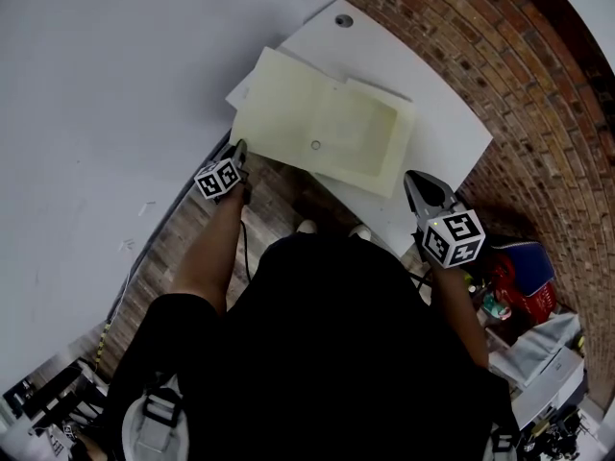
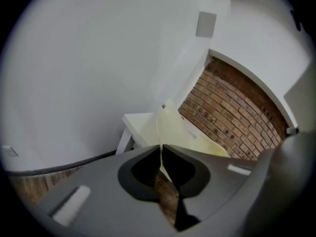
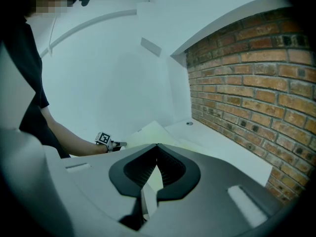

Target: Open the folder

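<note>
A pale yellow folder (image 1: 327, 123) lies across the near end of a white table (image 1: 444, 134). A small round fastener (image 1: 315, 145) shows on its face. My left gripper (image 1: 239, 148) is at the folder's near-left corner, shut on the thin edge of the cover. In the left gripper view that cover (image 2: 170, 125) runs away edge-on from the closed left gripper (image 2: 161, 148). My right gripper (image 1: 411, 179) hovers by the folder's near-right corner. The right gripper (image 3: 157, 145) has its tips together, with nothing visible between them and the folder (image 3: 150, 132) just beyond.
A brick wall (image 1: 538, 84) runs along the table's right side and a white wall (image 1: 96, 84) along the left. A grommet hole (image 1: 343, 20) sits at the table's far end. A cable (image 1: 187, 195) follows the floor edge. Red and blue bags (image 1: 524, 281) lie at the right.
</note>
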Demonstrator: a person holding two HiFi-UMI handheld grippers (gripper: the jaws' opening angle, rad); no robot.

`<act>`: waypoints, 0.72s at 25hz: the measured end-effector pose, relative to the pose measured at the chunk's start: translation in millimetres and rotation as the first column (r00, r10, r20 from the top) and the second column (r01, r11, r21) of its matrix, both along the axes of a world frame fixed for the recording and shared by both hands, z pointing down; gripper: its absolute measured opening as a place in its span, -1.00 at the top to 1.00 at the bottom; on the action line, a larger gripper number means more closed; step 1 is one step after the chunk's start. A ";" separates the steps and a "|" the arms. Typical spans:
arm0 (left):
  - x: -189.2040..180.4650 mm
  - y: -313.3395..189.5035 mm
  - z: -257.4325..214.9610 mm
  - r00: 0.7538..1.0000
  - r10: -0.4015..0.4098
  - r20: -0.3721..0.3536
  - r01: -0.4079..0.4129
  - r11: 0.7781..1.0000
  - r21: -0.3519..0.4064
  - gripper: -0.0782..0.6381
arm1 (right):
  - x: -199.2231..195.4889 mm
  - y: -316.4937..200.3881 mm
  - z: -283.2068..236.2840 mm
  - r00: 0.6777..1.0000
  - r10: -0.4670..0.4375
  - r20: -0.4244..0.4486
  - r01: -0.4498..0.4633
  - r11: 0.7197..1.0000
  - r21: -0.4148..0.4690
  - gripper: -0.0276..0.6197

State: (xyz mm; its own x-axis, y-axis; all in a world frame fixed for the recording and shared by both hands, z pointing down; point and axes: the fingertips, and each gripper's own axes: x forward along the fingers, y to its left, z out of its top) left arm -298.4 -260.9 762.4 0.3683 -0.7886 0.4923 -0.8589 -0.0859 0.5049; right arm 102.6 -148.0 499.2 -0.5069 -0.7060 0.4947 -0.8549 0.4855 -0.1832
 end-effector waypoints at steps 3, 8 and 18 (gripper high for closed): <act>0.3 2.8 3.1 1.000 -0.001 -0.006 0.001 1.000 -0.006 0.74 | 4.2 2.3 2.3 1.000 0.005 -0.004 -0.005 1.000 -0.006 0.91; -2.9 6.1 17.3 1.000 -0.022 -0.002 0.021 0.999 -0.046 0.73 | 9.8 3.6 4.8 1.000 0.013 -0.006 -0.013 1.000 -0.012 0.91; -6.6 11.2 37.7 0.997 -0.067 -0.032 0.063 0.993 -0.101 0.73 | 11.1 5.8 8.5 1.000 0.015 -0.007 -0.016 1.000 -0.023 0.91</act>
State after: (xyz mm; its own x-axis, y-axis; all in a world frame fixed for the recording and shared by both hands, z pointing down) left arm -304.9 -249.6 800.1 0.3365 -0.7592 0.5571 -0.8424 0.0217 0.5384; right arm 113.7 -142.2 507.7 -0.4924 -0.7022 0.5143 -0.8635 0.4679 -0.1880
